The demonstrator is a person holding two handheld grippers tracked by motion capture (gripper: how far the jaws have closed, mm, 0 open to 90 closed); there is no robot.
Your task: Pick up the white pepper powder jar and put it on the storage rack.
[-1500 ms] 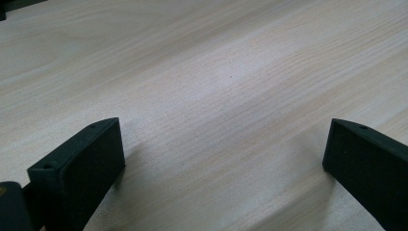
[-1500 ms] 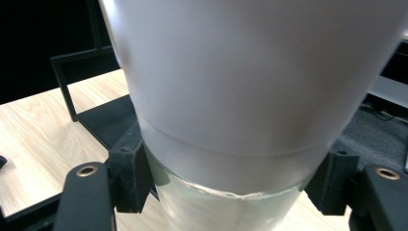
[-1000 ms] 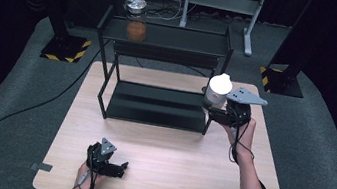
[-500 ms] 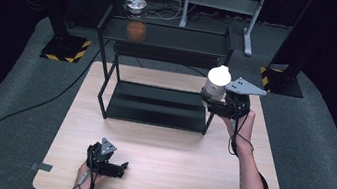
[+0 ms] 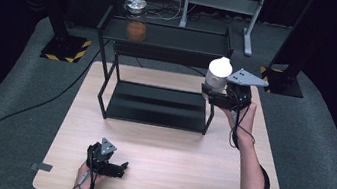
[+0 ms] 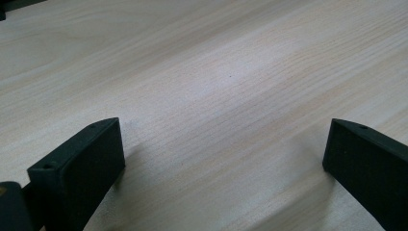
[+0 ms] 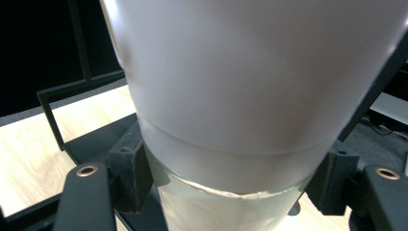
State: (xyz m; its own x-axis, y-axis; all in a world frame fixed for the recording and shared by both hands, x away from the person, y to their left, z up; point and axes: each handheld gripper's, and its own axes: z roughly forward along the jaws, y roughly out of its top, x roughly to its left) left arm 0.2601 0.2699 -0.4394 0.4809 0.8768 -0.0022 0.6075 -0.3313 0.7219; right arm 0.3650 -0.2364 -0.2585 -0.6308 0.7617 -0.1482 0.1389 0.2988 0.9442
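High view: right gripper (image 5: 213,92) clamps its jaws on a white-lidded jar (image 5: 218,72), held upright above the bench (image 5: 167,155) at the right end of the black shelf rack (image 5: 154,105). The rack's top shelf lies toward ten o'clock, and a second jar (image 5: 137,19) stands at its far left. Left gripper (image 5: 117,168) rests wide open and empty on the bench, much farther off.

Orange-filled jar (image 5: 137,25) on black shelf (image 5: 180,38)
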